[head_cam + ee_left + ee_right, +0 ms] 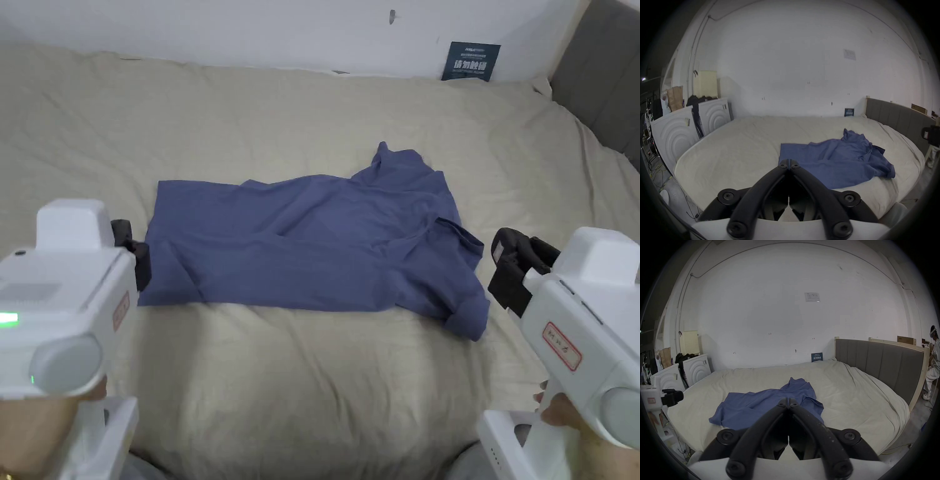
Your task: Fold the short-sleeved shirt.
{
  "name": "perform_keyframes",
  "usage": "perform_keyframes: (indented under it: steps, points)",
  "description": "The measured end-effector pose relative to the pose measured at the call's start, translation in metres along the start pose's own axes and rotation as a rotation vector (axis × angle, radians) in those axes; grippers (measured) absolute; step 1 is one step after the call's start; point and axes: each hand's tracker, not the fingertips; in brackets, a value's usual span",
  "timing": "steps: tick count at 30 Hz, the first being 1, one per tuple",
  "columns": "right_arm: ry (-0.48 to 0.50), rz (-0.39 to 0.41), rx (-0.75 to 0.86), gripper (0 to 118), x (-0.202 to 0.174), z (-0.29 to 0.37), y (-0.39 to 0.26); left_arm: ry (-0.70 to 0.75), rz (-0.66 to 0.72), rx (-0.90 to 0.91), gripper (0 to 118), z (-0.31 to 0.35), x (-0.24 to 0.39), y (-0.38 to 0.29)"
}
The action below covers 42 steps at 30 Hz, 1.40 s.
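Both tools, left tool (788, 162) and right tool (788, 400), are being held closed and empty beside the shirt (312, 247) (still rumpled); creases risk being folded in.

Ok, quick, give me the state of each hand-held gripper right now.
Left hand-held gripper: closed, holding nothing, near the shirt hem.
Right hand-held gripper: closed, holding nothing, near the shirt's sleeve.

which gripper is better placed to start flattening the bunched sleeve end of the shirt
Probably the right gripper: it hangs beside the crumpled sleeve end of the blue shirt. The left gripper sits at the flat hem end. Both are closed and empty.
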Motion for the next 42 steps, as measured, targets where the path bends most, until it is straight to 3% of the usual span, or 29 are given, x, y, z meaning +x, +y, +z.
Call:
perform_keyframes:
  steps: [2, 4, 6, 8, 9, 10, 13, 16, 20, 25, 30, 33, 34, 36, 38, 39, 42]
  points:
    - [-0.003, 0.012, -0.005, 1, 0.001, -0.004, -0.001, -0.009, 0.041, -0.075, 0, -0.023, -0.008, 0.014]
    - [-0.003, 0.014, -0.011, 1, 0.003, -0.006, -0.002, -0.033, 0.059, -0.195, 14, -0.055, -0.017, 0.028]
    - [-0.003, 0.014, -0.021, 1, 0.005, -0.012, -0.003, -0.052, 0.079, -0.336, 65, -0.091, -0.024, 0.032]
    - [-0.006, 0.017, -0.034, 1, 0.004, -0.014, -0.004, -0.07, 0.095, -0.45, 104, -0.125, -0.029, 0.031]
    - [-0.009, 0.018, -0.039, 1, 0.005, -0.017, -0.006, -0.074, 0.101, -0.478, 115, -0.136, -0.029, 0.024]
    - [-0.012, 0.019, -0.051, 1, 0.007, -0.02, -0.007, -0.068, 0.107, -0.507, 118, -0.149, -0.03, 0.021]
    - [-0.022, 0.018, -0.089, 1, 0.008, -0.029, -0.012, -0.011, 0.017, -0.611, 118, -0.184, -0.027, 0.0]
    - [-0.037, 0.018, -0.129, 1, 0.012, -0.04, -0.018, 0.014, 0.053, -0.743, 113, -0.213, -0.031, -0.021]
    - [-0.055, 0.014, -0.164, 1, 0.014, -0.05, -0.021, 0.037, 0.081, -0.807, 58, -0.23, -0.031, -0.044]
    - [-0.068, 0.011, -0.184, 1, 0.016, -0.059, -0.021, -0.013, 0.076, -0.79, 5, -0.223, -0.023, -0.048]
    - [-0.048, -0.018, -0.258, 2, 0.018, -0.078, -0.01, -0.036, 0.081, -0.721, 5, -0.205, -0.024, -0.034]
    - [-0.043, 0.012, -0.379, 3, 0.029, -0.109, 0.005, -0.057, 0.073, -0.634, 5, -0.186, -0.028, -0.016]
    - [-0.036, 0.006, -0.421, 10, 0.035, -0.121, 0.007, -0.062, 0.085, -0.615, 5, -0.181, -0.03, -0.011]
    - [-0.017, -0.022, -0.548, 68, 0.049, -0.15, 0.01, -0.069, 0.123, -0.584, 5, -0.173, -0.035, -0.004]
    - [-0.032, -0.051, -0.626, 113, 0.058, -0.172, 0.002, -0.075, 0.138, -0.581, 5, -0.171, -0.039, -0.001]
    - [-0.058, -0.05, -0.668, 118, 0.062, -0.181, -0.004, -0.074, 0.139, -0.58, 5, -0.17, -0.039, -0.001]
    - [-0.129, -0.043, -0.799, 118, 0.071, -0.207, -0.029, -0.057, 0.134, -0.589, 5, -0.174, -0.04, -0.006]
